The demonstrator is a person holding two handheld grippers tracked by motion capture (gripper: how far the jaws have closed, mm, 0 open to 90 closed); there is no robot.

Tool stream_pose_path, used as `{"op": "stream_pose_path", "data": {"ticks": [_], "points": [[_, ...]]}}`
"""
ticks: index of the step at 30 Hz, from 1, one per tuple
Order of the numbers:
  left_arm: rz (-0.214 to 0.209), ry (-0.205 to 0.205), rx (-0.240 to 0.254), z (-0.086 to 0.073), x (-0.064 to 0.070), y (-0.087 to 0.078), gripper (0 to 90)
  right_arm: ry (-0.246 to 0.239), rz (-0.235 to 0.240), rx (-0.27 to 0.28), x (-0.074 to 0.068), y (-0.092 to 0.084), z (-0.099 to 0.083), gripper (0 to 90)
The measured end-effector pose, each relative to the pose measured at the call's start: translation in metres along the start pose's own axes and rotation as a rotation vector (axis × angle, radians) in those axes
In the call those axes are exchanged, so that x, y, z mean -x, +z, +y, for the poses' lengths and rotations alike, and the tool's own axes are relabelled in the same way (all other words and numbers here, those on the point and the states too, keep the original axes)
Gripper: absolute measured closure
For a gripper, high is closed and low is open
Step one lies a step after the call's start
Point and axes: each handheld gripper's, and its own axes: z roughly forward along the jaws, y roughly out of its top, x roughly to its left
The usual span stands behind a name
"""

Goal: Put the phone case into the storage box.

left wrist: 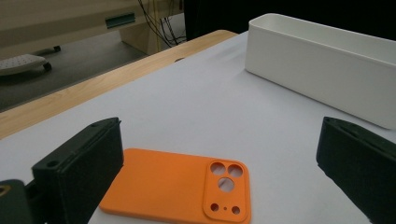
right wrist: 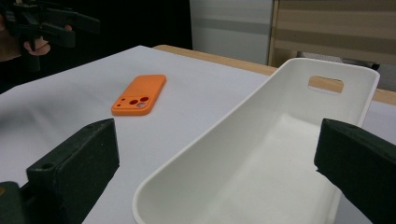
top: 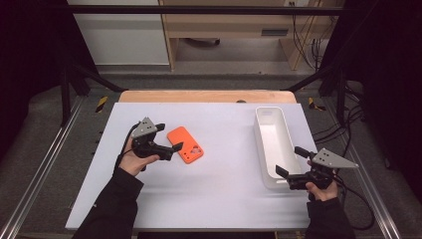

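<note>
High view: white bin (top: 262, 130) (right of phone case (top: 185, 144))

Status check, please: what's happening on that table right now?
Left gripper open at orange phone case. Right gripper open at white bin. Nothing between.

Wearing long black sleeves (top: 115, 206) down to the wrists; carrying matte black two-jaw grippers, left (top: 169, 139) and right (top: 290, 162), each bearing a grey three-cornered plate (top: 145, 127) and trailing thin black cable (top: 359, 204).

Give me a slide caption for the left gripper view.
Open left gripper straddles the orange phone case, white bin beyond.
</note>
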Motion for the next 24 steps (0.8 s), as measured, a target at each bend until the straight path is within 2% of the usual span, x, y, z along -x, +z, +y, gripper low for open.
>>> {"op": "stream_pose_path", "data": {"ticks": [10,19,24], "points": [[0.017,0.008,-0.037,0.007,-0.007,0.017,0.6,0.003,0.000,-0.008,0.000,0.001,0.000,0.4],[0.038,-0.002,-0.057,0.010,-0.015,0.033,1.2,0.004,0.001,-0.009,0.000,0.001,0.000,0.4],[0.055,0.013,-0.084,0.014,-0.019,0.041,1.4,-0.001,0.004,-0.008,0.000,0.002,-0.001,0.4]]}}
